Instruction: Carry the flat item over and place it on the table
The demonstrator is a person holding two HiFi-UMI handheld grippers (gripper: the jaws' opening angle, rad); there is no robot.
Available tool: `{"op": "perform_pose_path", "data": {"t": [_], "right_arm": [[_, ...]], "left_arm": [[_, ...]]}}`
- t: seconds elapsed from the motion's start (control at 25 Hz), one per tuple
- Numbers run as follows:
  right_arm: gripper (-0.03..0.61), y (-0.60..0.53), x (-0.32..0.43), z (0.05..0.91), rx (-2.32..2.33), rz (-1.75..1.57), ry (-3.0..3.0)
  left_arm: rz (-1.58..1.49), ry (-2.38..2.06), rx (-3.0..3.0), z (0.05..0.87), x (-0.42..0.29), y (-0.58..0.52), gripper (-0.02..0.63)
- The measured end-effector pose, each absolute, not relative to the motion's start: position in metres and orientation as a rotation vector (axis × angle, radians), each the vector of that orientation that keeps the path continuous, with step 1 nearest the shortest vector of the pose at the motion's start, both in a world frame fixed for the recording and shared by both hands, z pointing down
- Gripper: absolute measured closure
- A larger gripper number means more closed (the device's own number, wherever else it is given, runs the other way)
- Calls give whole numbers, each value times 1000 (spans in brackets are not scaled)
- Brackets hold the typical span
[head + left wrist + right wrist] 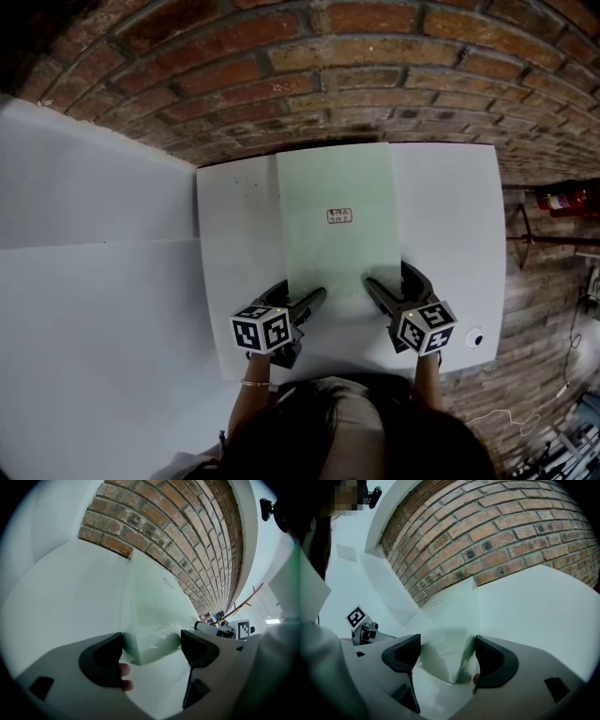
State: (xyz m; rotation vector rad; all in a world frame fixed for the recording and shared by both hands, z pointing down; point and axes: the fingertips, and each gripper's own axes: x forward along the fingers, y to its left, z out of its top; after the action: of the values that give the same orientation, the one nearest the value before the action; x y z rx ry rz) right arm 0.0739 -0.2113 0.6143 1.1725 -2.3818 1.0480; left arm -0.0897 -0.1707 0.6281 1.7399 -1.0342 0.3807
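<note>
**Fig.** Head view: a pale green flat sheet (337,187) is seen lying on the white surface (441,216), w/ its far edge at the surface's back edge, next to the brick wall (375,75). A small printed label (339,217) is shown near the sheet's centre; its print cannot be read. The left tool (302,305) and right tool (382,292) are placed at the sheet's near L and R corners resp., each angled inward.

Left tool view: the jaws are set apart, and the sheet's near corner (152,639) is seen between them, not clamped. Fingertips (124,670) are visible beside the L jaw.

Right tool view: the jaws are likewise apart, w/ the sheet's other near corner (445,653) between them and nothing pinched.

A small round fitting (474,339) is seen on the surface near its R front corner, well apart from the sheet.
</note>
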Motion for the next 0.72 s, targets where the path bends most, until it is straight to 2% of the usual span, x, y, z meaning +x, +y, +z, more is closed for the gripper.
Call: {"op": "perform_pose_path", "data": {"t": [0.72], "right_arm": [[209, -205, 81, 607, 1177, 983, -2367]], "left_arm": [[431, -1102, 1756, 622, -92, -165, 233]]}}
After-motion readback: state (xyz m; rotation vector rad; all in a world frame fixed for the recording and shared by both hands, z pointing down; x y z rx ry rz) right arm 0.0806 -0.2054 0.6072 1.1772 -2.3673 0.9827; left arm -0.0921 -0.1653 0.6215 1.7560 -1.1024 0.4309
